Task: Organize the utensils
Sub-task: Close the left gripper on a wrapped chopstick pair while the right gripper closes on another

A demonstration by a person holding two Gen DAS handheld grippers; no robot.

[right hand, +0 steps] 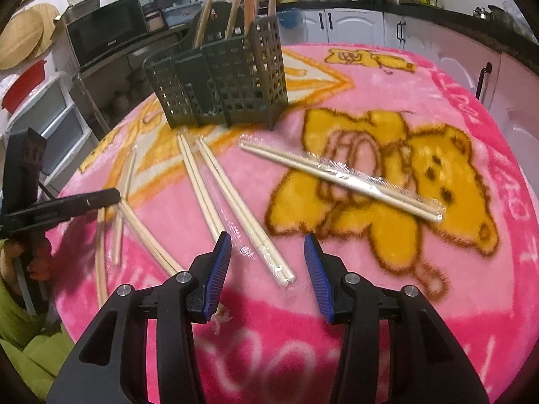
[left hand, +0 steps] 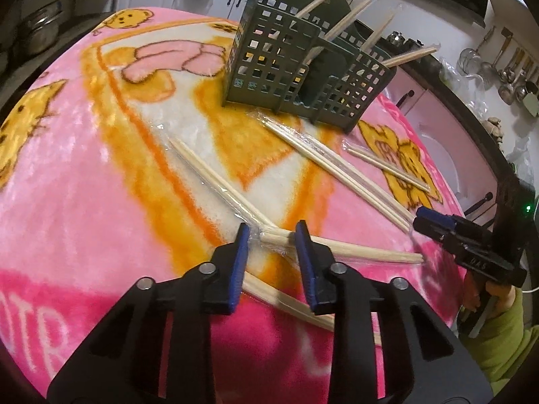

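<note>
Though partly hidden behind spread left hand-held gripper (left hand: 272,235), wrapped chopsticks (left hand: 337,247); right hand-held gripper (right hand: 267,245) likewise spread.

The left gripper (left hand: 273,235) is held low with its jaws parted, while the right gripper (right hand: 267,247) is likewise spread wide and angled downward.

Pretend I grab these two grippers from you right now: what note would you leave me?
Left gripper: open, straddling a wrapped chopstick pair lying on the pink blanket; not closed yet.
Right gripper: open, empty, over another wrapped pair.
Done: several chopsticks stand in the dark slotted holder.
Left: several more wrapped pairs scattered on the blanket, one across the bear print. Pick each up, drop it in the holder.
</note>
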